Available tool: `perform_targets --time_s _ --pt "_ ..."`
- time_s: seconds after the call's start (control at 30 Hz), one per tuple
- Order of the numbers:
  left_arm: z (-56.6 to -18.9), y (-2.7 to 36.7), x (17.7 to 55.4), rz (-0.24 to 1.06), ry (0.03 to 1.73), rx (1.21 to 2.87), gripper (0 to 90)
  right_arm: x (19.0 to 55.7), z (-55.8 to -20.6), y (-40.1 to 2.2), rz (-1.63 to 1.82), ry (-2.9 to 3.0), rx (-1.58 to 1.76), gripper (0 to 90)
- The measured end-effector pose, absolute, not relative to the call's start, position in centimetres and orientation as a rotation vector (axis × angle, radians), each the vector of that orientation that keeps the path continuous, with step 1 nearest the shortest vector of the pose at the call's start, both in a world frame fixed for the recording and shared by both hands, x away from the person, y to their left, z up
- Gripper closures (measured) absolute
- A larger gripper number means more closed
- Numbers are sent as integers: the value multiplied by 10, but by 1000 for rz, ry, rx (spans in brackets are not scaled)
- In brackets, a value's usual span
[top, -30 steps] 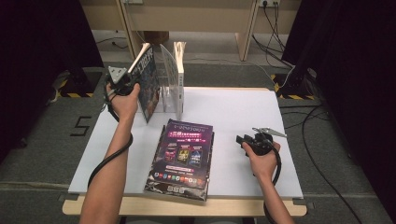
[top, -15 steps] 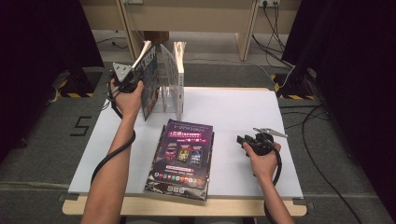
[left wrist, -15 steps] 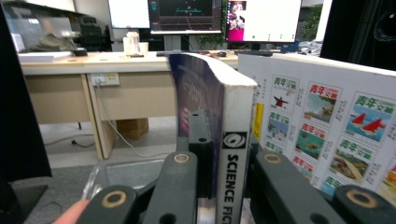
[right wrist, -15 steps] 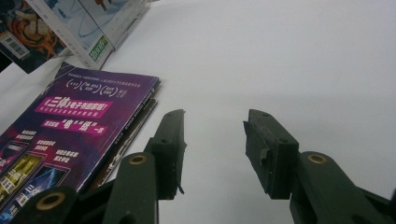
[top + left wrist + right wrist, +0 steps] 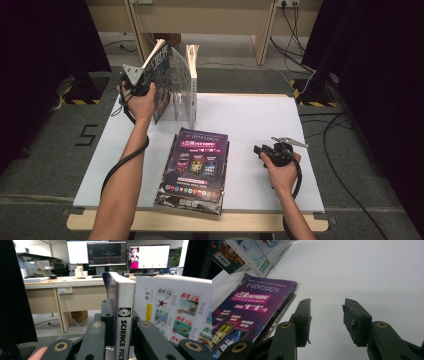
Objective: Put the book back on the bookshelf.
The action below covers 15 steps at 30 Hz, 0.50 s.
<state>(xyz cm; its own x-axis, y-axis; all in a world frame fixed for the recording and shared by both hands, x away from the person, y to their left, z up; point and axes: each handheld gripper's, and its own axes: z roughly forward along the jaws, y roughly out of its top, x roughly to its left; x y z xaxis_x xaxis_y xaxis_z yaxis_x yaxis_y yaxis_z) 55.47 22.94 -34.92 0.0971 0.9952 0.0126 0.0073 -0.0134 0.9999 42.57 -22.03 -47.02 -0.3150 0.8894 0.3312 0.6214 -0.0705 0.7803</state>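
Note:
A thick magazine with a white spine reading "SCIENCE FIC" [image 5: 124, 325] stands tilted at the back left of the table [image 5: 260, 120]. My left gripper [image 5: 121, 315] is shut on its spine. In the high view that gripper [image 5: 142, 85] holds the magazine [image 5: 161, 70] up, leaning against a clear rack [image 5: 176, 100]. A white-backed magazine [image 5: 192, 82] stands upright in the rack, and its back cover [image 5: 180, 310] is just beside the held one. My right gripper [image 5: 327, 315] rests low over the white tabletop, open with nothing between its jaws, to the right [image 5: 261, 150] of a purple magazine stack [image 5: 196, 165].
The purple stack [image 5: 249, 307] lies flat at the table's front middle, close to my right gripper's left jaw. A desk with monitors [image 5: 107, 255] stands beyond the table. Cables [image 5: 345, 165] run over the floor at the right. Bare white tabletop [image 5: 367, 272] stretches ahead of the right gripper.
My left gripper has shifted slightly toward the rack with the magazine in it. The right gripper has stayed where it was.

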Motion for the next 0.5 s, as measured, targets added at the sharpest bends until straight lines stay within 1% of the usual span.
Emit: perform_targets --time_s 0.2,0.5 --pt "-361 228 551 1153 1137 1249 823 426 -471 -219 1337 1918 1638 578" --pt "-362 237 547 1157 1149 1249 821 425 -469 -219 1333 1922 1621 577"
